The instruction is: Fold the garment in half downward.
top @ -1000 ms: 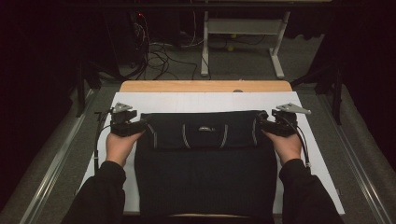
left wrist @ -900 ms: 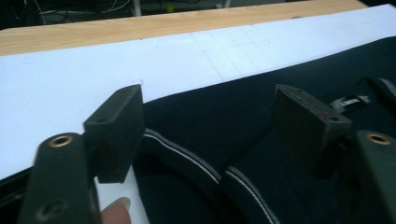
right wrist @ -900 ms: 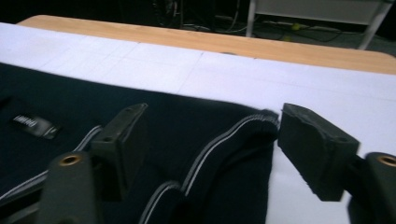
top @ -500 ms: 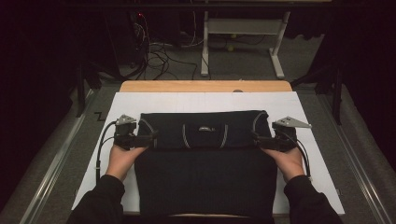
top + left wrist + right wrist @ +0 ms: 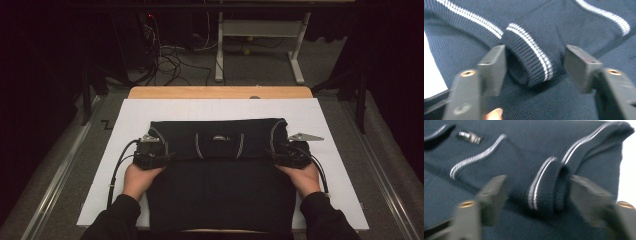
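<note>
A dark navy sweater (image 5: 220, 185) with white stripes lies on the white board (image 5: 320, 120), its top part folded down over the body. My left gripper (image 5: 166, 158) sits at the fold's left end and my right gripper (image 5: 278, 158) at its right end. In the left gripper view a ribbed, striped cuff (image 5: 531, 57) lies between my left gripper's (image 5: 535, 65) jaws, with a slight gap on one side. The other cuff (image 5: 549, 187) sits between my right gripper's (image 5: 539, 192) jaws, clear of one of them. Both pairs of jaws have just been closing.
The board rests on a wooden table whose far edge (image 5: 220, 92) shows beyond it. Metal rails (image 5: 60, 170) run along both sides. On the floor behind are cables (image 5: 170, 55) and a white desk frame (image 5: 260, 35). A small label (image 5: 220, 138) marks the sweater's neck.
Both hands have slid toward the person along the sweater's sides and sunk to the folded edge. The sweater itself lies as before.
</note>
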Available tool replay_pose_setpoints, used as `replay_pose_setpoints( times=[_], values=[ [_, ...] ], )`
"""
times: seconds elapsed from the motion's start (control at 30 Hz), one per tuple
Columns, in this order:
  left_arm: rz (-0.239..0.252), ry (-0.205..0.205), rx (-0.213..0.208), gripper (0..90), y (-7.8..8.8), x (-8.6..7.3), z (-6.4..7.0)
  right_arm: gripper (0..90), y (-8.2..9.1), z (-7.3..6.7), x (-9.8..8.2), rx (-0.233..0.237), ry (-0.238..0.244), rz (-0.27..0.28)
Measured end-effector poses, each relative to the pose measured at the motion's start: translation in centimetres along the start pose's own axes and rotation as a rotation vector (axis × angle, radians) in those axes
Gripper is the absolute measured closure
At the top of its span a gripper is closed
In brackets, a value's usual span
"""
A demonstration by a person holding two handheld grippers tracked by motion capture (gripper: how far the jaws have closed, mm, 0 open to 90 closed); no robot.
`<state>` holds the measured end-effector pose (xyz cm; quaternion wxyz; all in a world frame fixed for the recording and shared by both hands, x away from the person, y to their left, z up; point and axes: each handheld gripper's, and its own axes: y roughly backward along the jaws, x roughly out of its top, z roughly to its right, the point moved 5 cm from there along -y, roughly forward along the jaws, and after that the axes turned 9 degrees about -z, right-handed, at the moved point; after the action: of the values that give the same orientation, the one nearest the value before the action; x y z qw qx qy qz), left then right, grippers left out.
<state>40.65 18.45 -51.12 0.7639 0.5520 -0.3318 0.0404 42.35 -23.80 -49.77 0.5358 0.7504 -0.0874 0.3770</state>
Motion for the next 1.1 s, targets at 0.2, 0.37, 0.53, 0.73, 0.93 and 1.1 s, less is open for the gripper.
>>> replay_pose_setpoints(
  times=[0.2, 0.37, 0.53, 0.73, 0.93, 1.1],
  values=[
    [0.044, -0.022, 0.008, 65.0, 0.4, 0.1, 0.3, 72.8, -0.1, -0.2, -0.4, -0.010, 0.025, -0.034],
    [0.097, -0.036, 0.019, 69.8, 1.2, 0.2, 0.8, 79.0, 0.4, -0.5, -0.1, -0.034, 0.057, 0.002],
    [0.161, -0.037, -0.008, 69.9, 3.2, -0.1, 1.7, 79.1, 2.2, -1.0, 0.3, -0.039, 0.078, 0.071],
    [0.180, -0.067, -0.024, 70.0, 4.4, -1.4, 2.9, 79.0, 4.2, -2.0, -0.8, -0.027, 0.104, 0.126],
    [0.169, -0.094, -0.054, 69.9, 5.0, -3.5, 3.8, 79.0, 5.2, -2.8, -2.8, -0.021, 0.131, 0.132],
    [0.155, -0.089, -0.070, 69.9, 5.0, -5.1, 3.9, 79.0, 5.4, -3.0, -4.1, -0.018, 0.133, 0.120]
  ],
)
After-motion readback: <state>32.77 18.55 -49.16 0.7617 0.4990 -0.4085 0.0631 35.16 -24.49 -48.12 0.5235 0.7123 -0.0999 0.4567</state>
